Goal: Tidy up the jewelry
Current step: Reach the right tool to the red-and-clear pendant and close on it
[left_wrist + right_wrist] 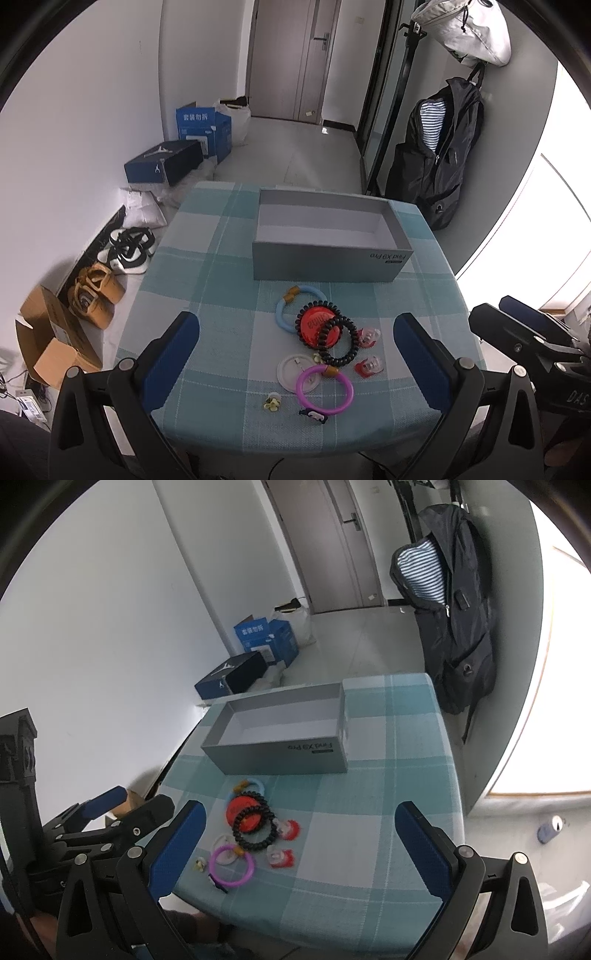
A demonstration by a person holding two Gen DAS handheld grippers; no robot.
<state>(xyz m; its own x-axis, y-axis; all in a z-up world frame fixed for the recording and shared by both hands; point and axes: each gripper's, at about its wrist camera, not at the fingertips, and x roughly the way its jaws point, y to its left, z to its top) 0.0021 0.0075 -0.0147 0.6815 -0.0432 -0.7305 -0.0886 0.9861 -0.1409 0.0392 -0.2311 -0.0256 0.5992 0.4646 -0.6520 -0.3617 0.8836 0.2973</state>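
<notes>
An open grey box (325,264) (280,757) stands on the far part of the checked tablecloth. In front of it lies a cluster of jewelry: a light blue ring (281,314), a red round disc (314,326) (245,812), a black coiled band (340,341) (255,829), a purple ring (324,390) (232,864), a white disc (291,369), two red and clear clips (369,365) (280,857), a small yellow flower piece (271,402) and a small dark piece (314,416). My left gripper (295,354) is open above the cluster, holding nothing. My right gripper (299,843) is open over the table's near part, holding nothing.
The table (207,258) stands near a white wall. On the floor at left are shoes (129,249), cardboard boxes (51,332) and blue boxes (203,125). A dark jacket (439,162) hangs at right. The right gripper (532,339) shows at the left wrist view's right edge.
</notes>
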